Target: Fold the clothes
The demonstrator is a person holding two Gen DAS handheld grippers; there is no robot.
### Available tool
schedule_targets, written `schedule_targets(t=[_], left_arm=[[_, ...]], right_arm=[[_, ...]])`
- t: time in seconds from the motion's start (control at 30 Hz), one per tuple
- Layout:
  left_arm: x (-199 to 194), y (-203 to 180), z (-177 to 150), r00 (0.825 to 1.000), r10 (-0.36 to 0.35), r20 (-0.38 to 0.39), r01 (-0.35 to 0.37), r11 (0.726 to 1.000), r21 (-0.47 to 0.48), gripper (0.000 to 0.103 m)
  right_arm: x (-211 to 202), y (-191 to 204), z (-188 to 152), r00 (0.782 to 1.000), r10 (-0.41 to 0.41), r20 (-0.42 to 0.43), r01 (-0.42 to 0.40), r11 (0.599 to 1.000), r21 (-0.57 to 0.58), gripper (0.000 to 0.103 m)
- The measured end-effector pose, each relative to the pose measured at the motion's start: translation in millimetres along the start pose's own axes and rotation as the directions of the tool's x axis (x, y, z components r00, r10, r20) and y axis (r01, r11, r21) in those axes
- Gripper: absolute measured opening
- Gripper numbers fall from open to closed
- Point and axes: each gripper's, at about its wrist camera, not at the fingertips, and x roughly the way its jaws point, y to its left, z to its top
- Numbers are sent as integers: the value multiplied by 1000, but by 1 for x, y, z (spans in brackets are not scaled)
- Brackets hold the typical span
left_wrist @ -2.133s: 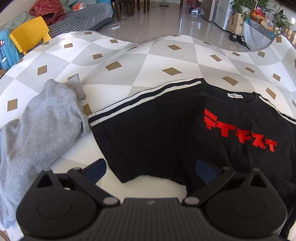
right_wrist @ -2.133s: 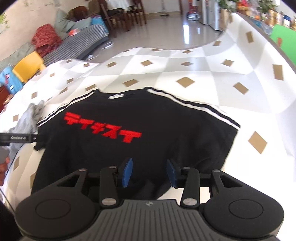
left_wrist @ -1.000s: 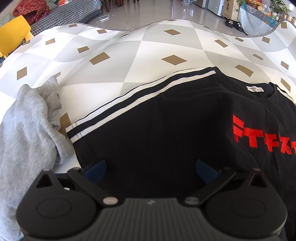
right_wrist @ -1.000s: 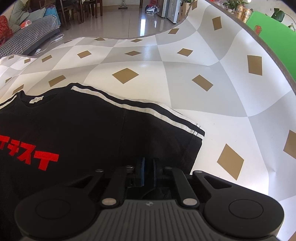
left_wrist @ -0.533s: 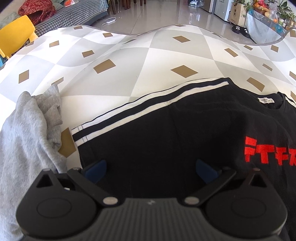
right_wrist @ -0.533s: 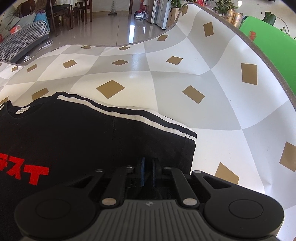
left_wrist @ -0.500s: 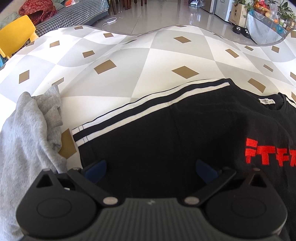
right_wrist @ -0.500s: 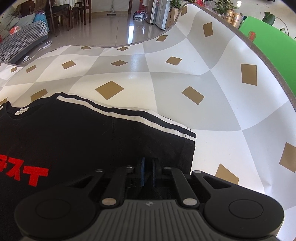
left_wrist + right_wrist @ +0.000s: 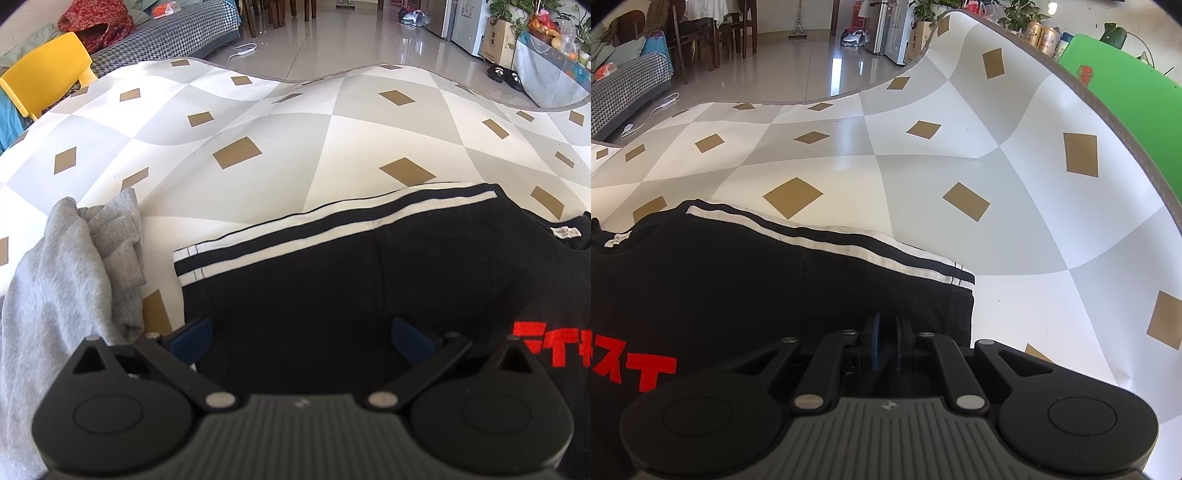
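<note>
A black T-shirt [image 9: 369, 288] with red lettering and white striped sleeves lies flat, front up, on the patterned table cover. My left gripper [image 9: 299, 339] is open, its blue pads spread wide over the shirt's left side below the sleeve. In the right wrist view the same black T-shirt [image 9: 757, 280] fills the lower left. My right gripper [image 9: 886, 332] is shut on the shirt's fabric just below the right sleeve; the pinched cloth itself is hidden between the pads.
A grey garment [image 9: 70, 280] lies bunched left of the shirt's left sleeve. The table cover [image 9: 923, 177] curls upward at the right, with a green surface [image 9: 1126, 85] behind it. A yellow chair [image 9: 48, 70] and a sofa stand beyond the far edge.
Both grippers have crept slightly forward along the shirt; the right stays shut on the fabric and the left stays open.
</note>
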Motion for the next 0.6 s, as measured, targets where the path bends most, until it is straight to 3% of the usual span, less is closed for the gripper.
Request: schedule_targets(t=[0.5,0.6], left_arm=[[9,2,12,999,38,9,-37,998,-46,103],[6,-2,12,999,50,11,-50,998,-31,103]], right_arm=[[11,-6,14,1000,-21,5,21,998,65,6],[8,-5,15,1000,-7,-12,8,997,71,13]])
